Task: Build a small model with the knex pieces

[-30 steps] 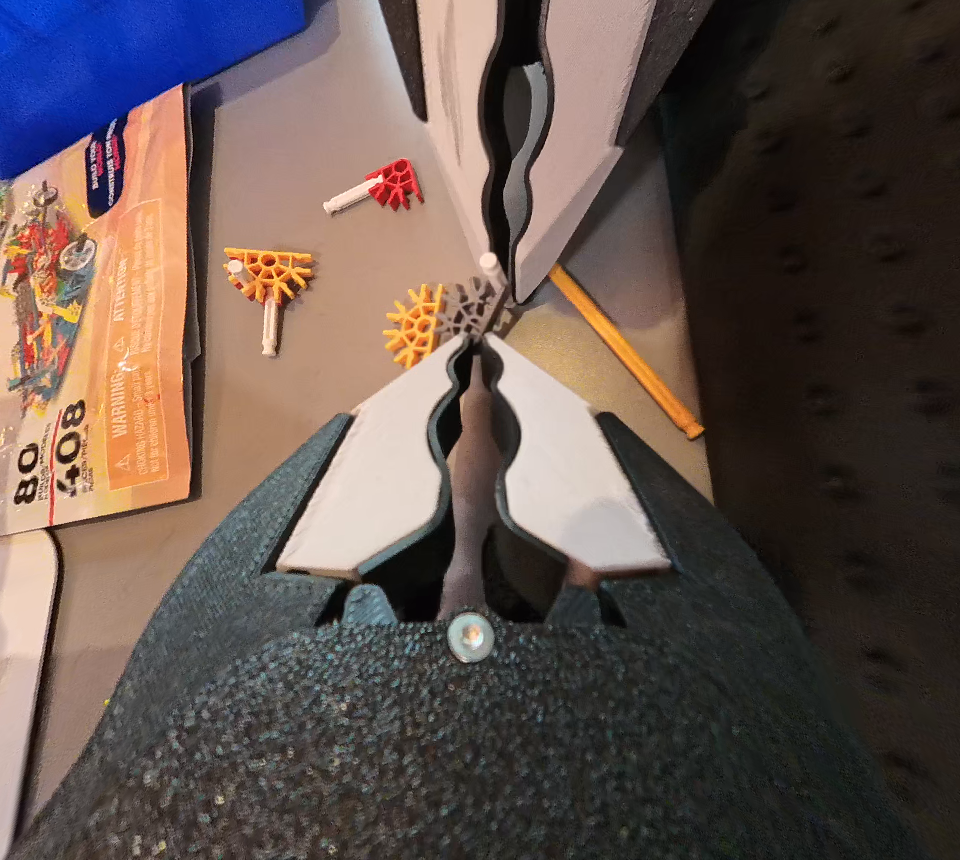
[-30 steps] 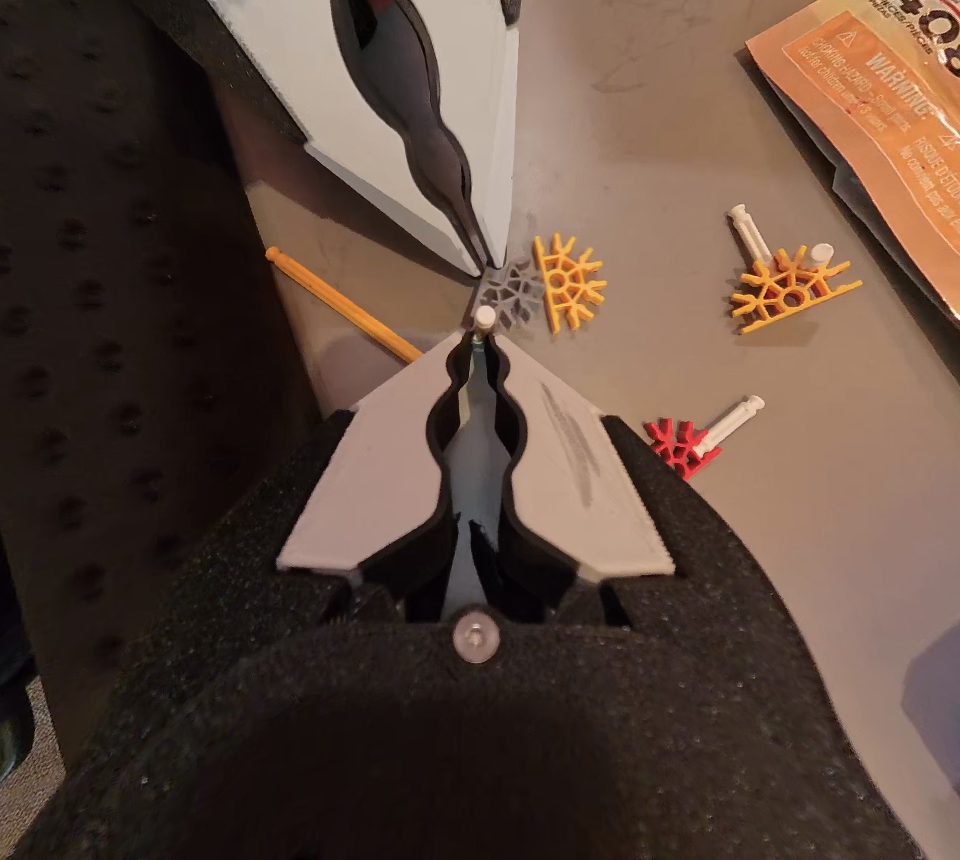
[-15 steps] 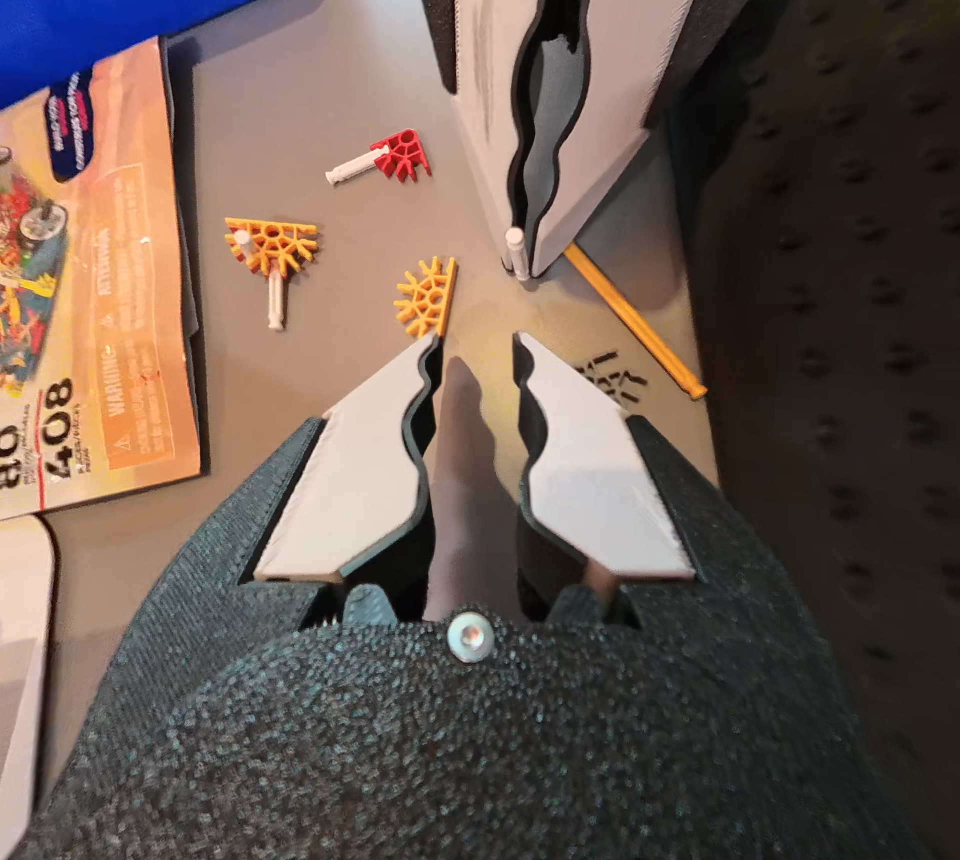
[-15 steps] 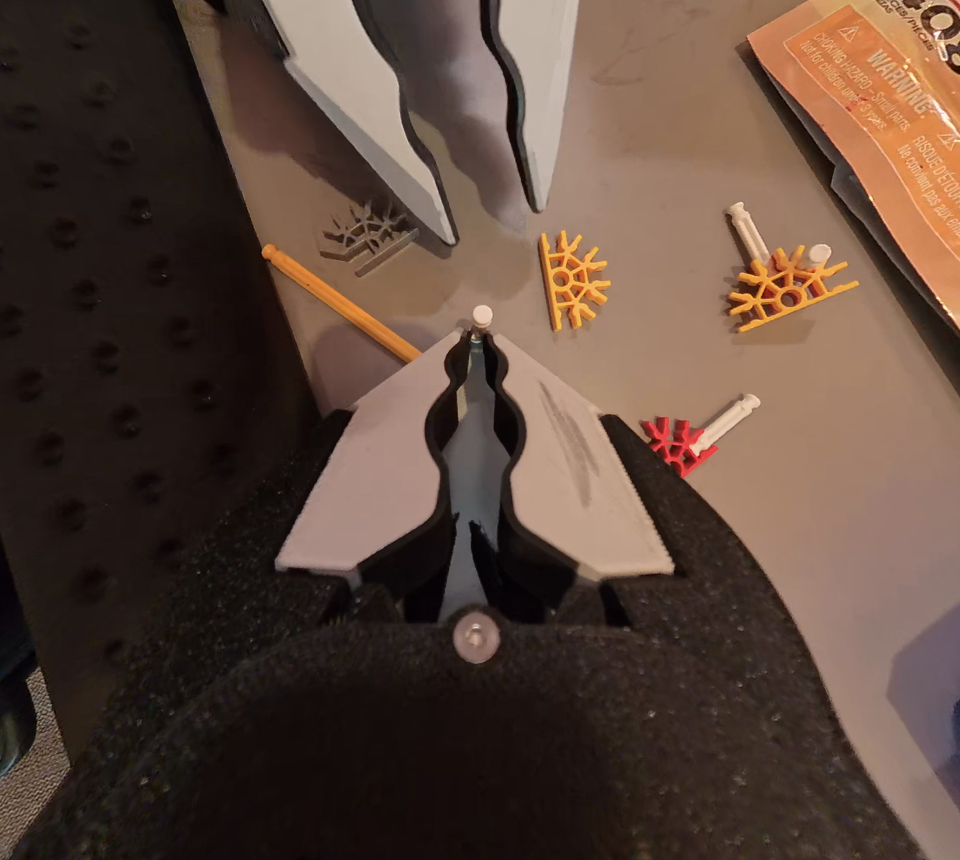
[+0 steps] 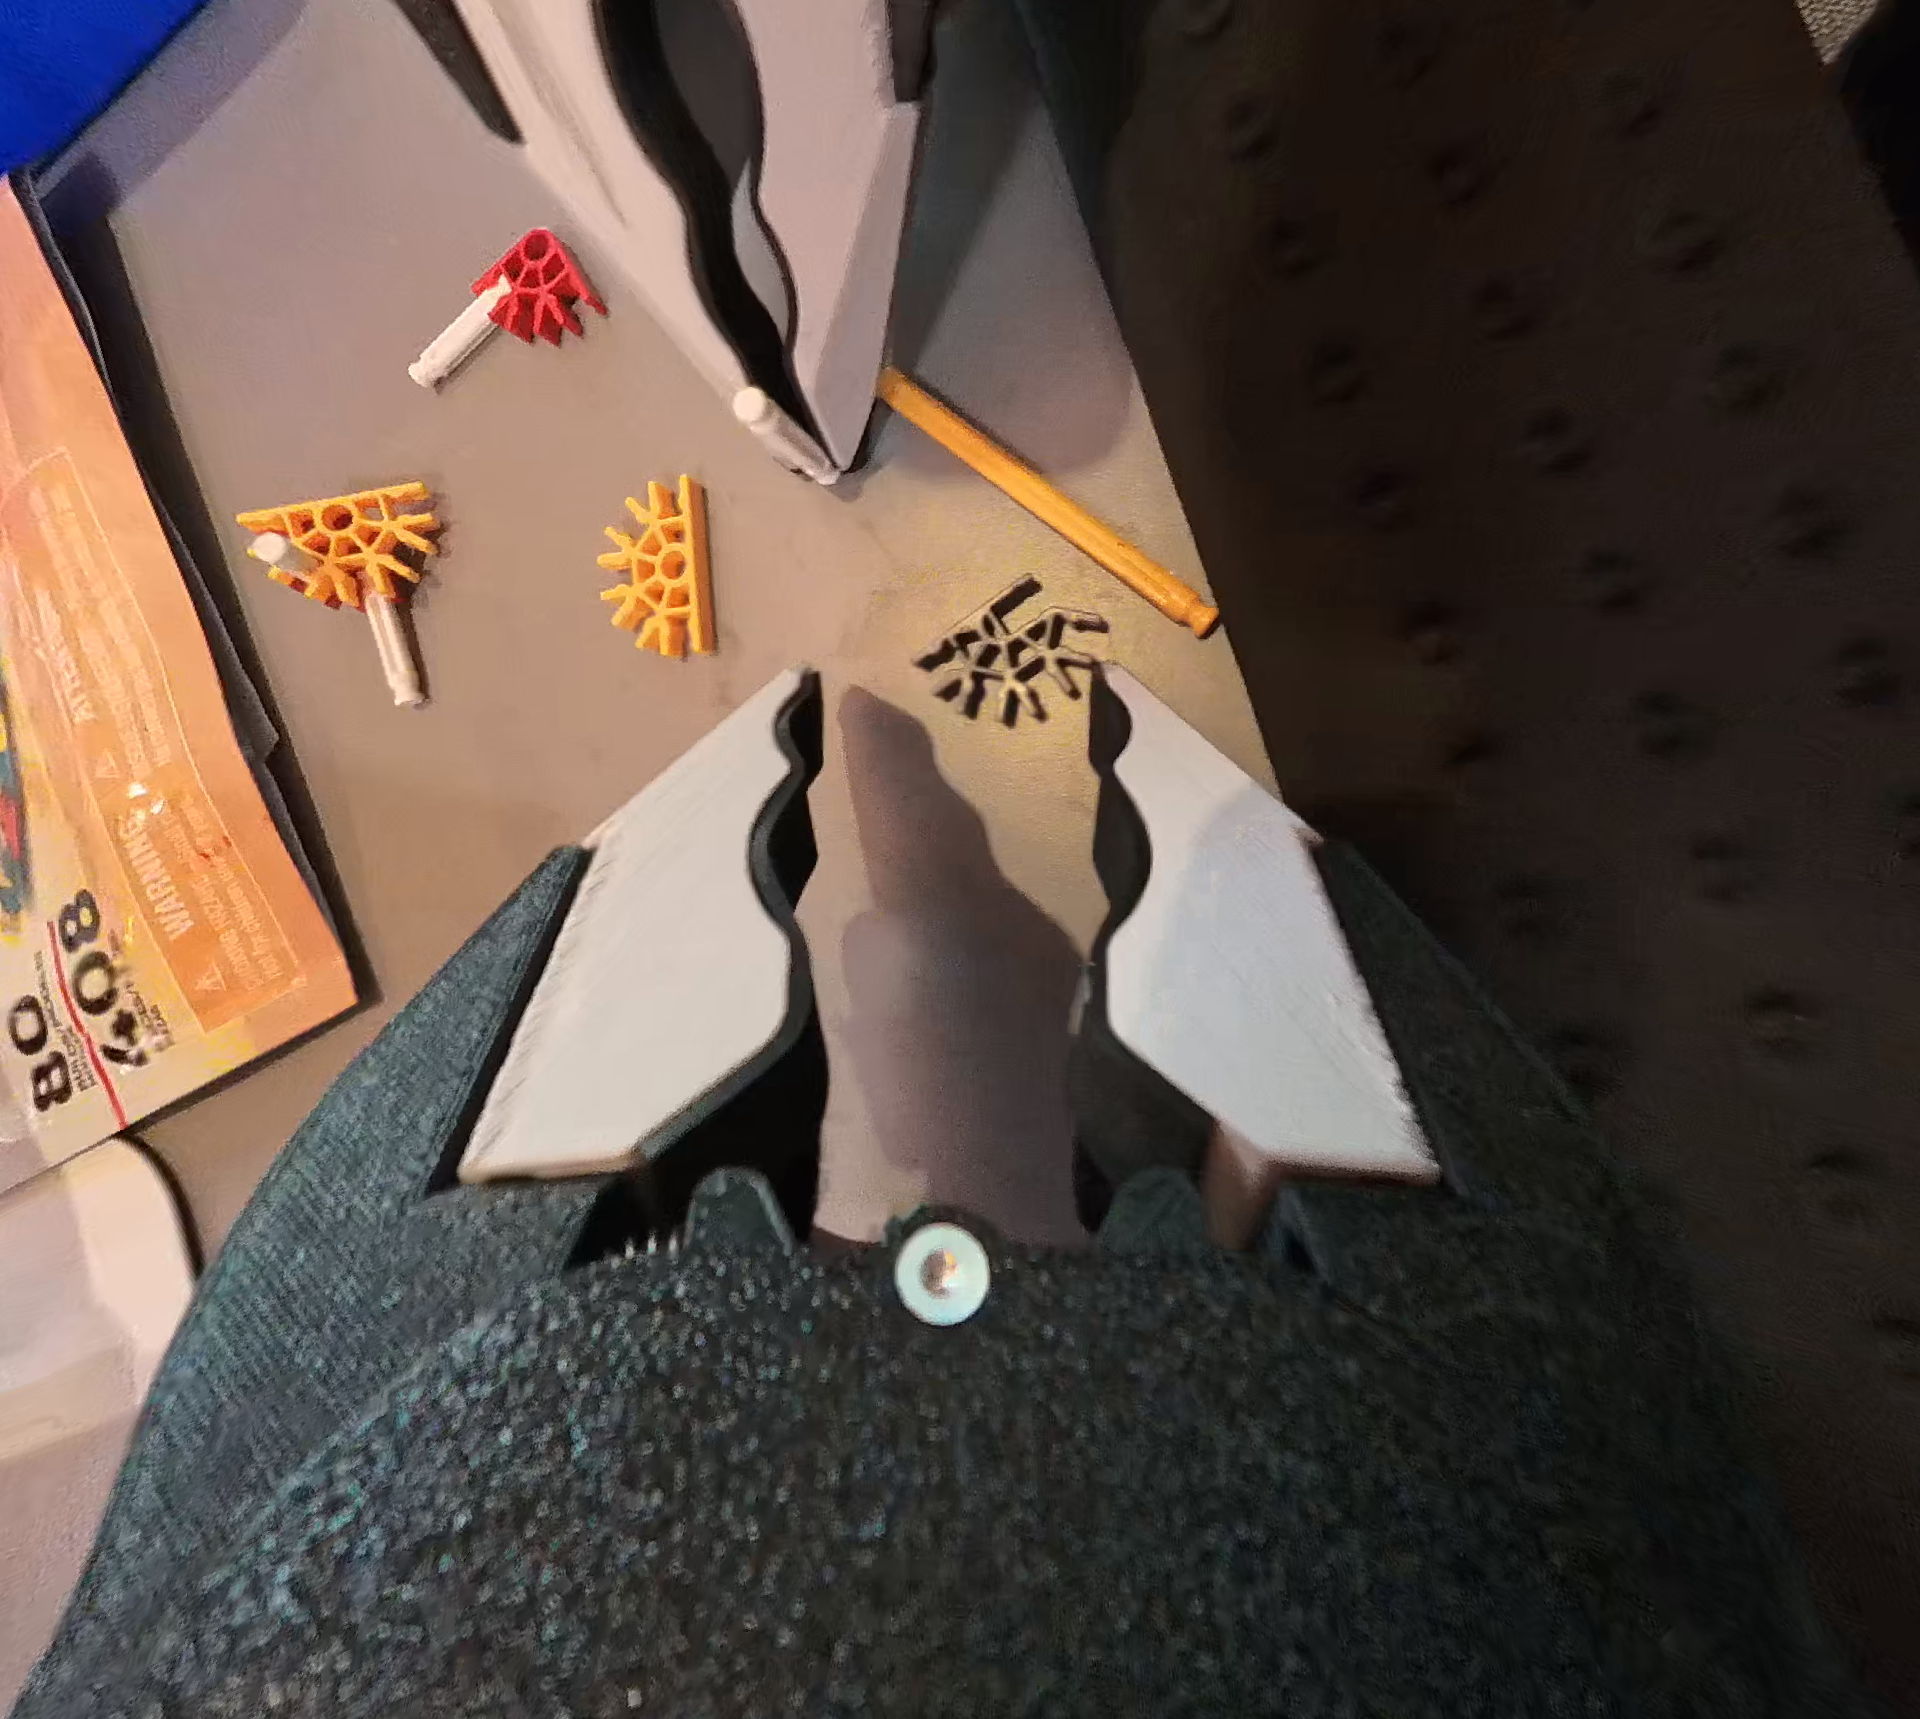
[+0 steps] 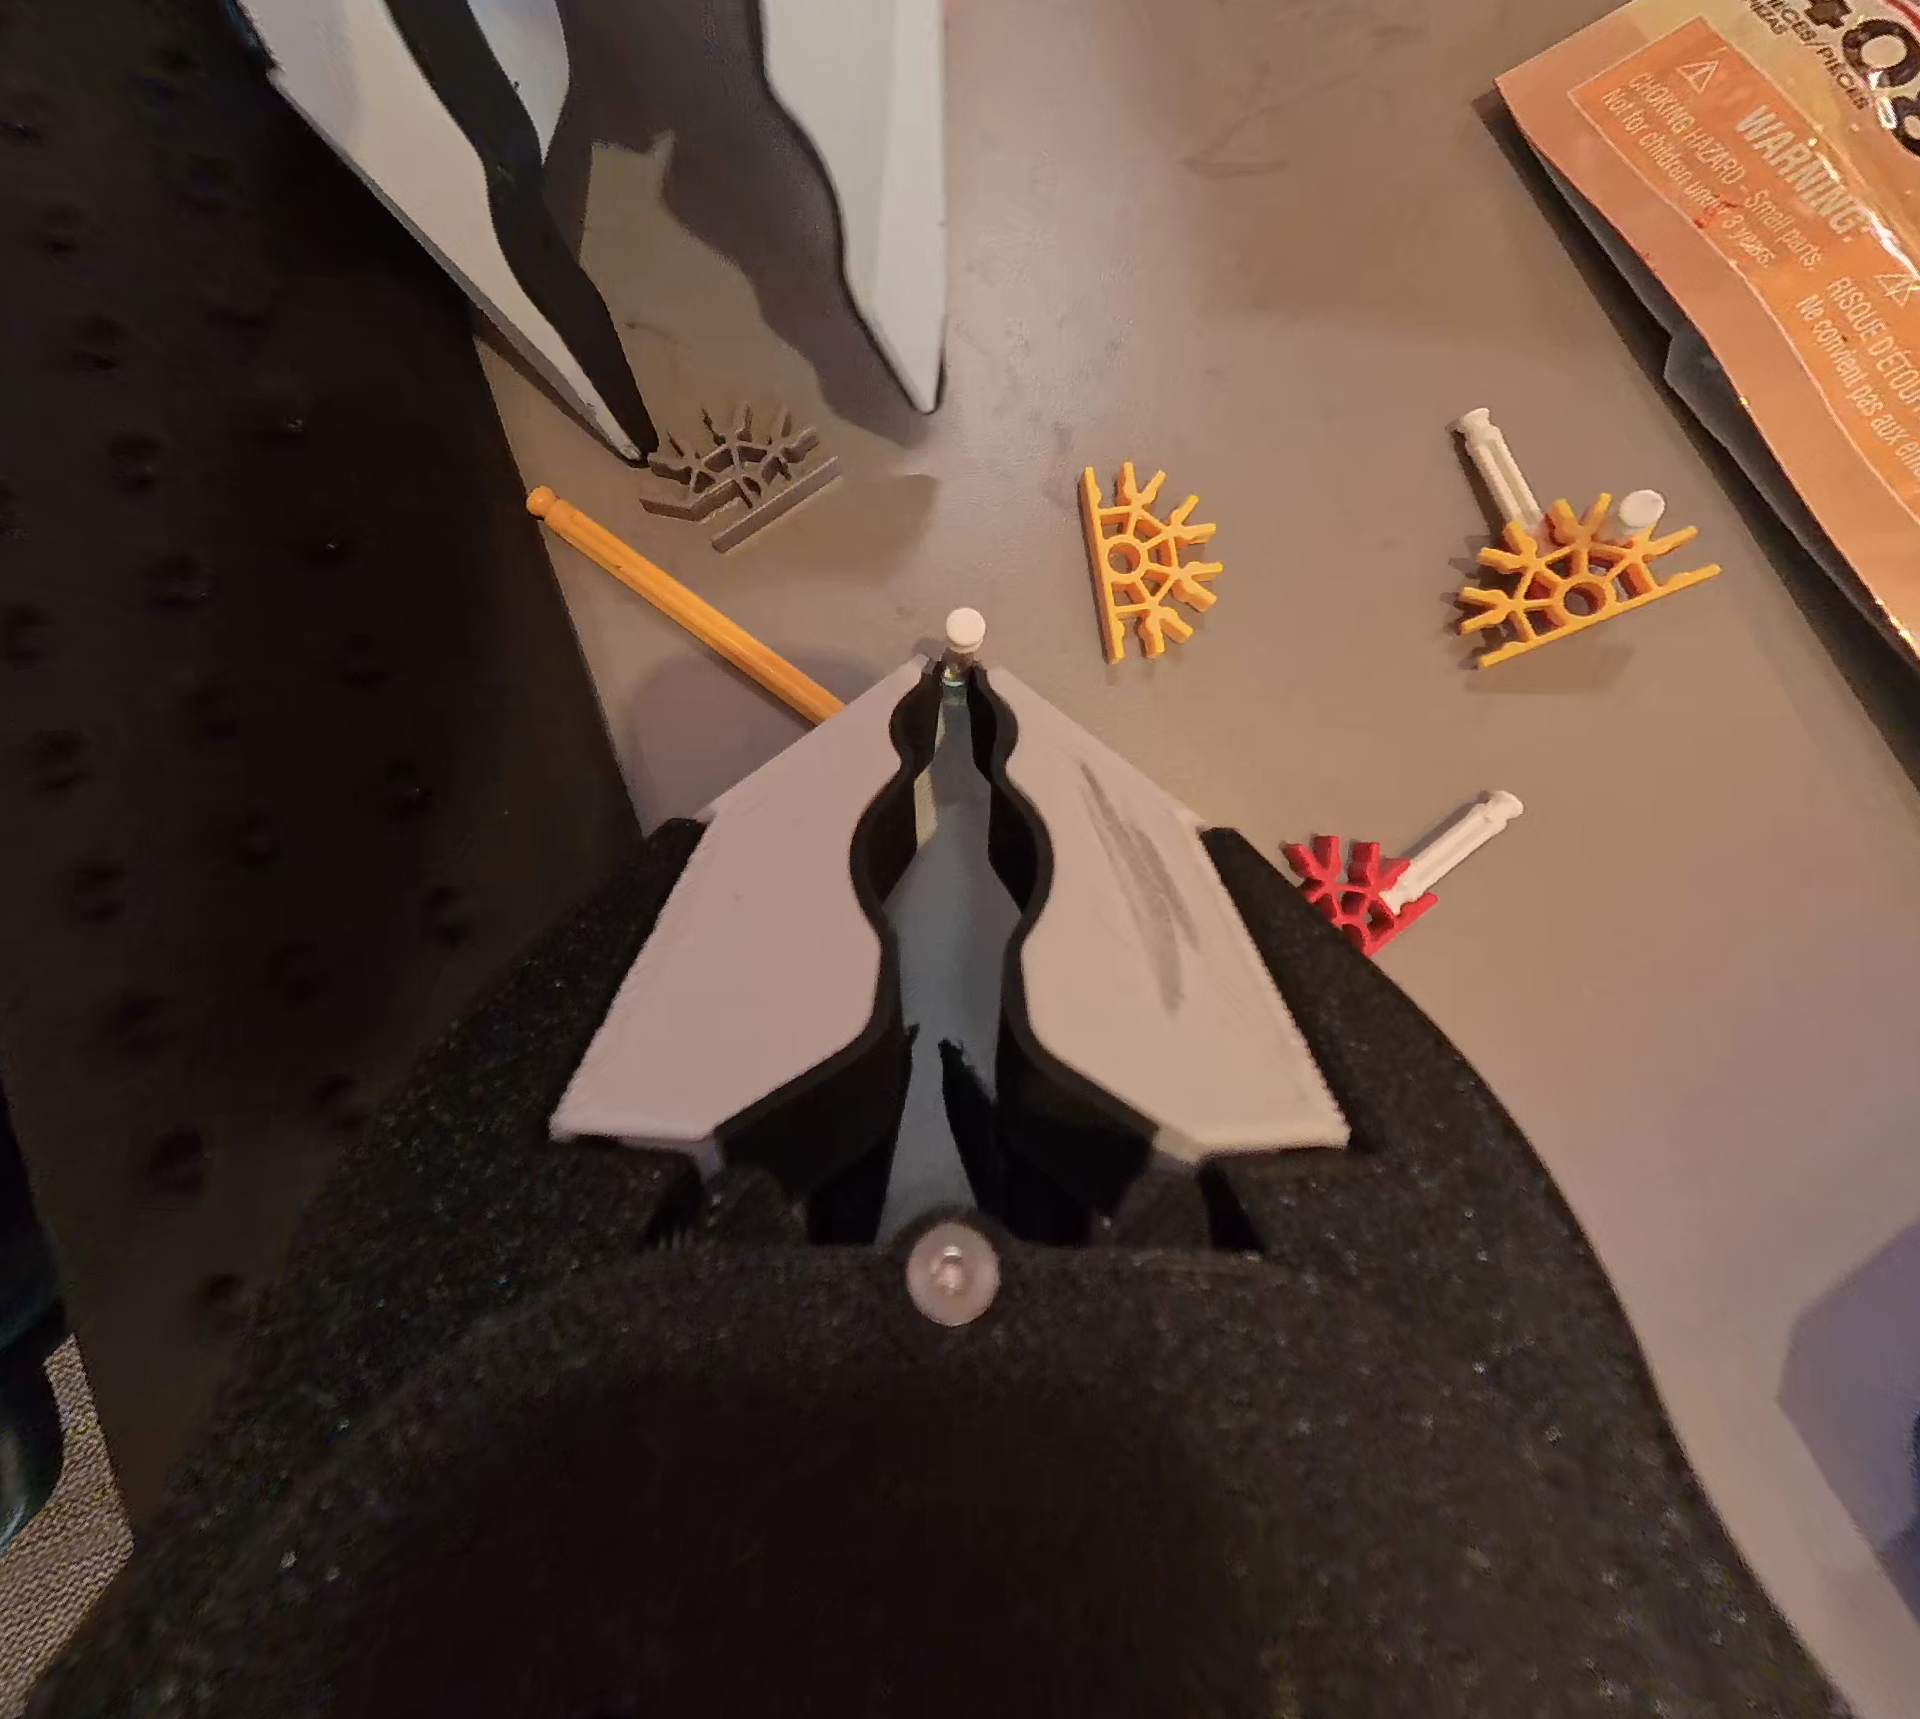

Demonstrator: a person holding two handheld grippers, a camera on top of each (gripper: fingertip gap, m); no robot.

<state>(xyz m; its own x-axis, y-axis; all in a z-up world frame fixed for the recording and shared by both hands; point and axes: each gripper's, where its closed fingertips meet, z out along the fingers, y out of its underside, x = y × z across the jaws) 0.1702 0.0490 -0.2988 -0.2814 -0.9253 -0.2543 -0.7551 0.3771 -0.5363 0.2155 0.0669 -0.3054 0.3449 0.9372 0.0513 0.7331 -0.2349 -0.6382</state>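
Grey connector (image 5: 1006, 653) flat on counter (image 5: 540, 776), just off spread left gripper (image 5: 951, 682); right gripper (image 6: 954, 670) pinching white rod (image 6: 964, 630): best lifting connector by its edge, squarely.

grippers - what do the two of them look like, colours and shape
Both match: the left gripper and right gripper each have two pale grey wedge-shaped fingers lined with wavy black pads, set in a rough, speckled black body with one silver screw at the centre. The right's finger bears dark scuff streaks.
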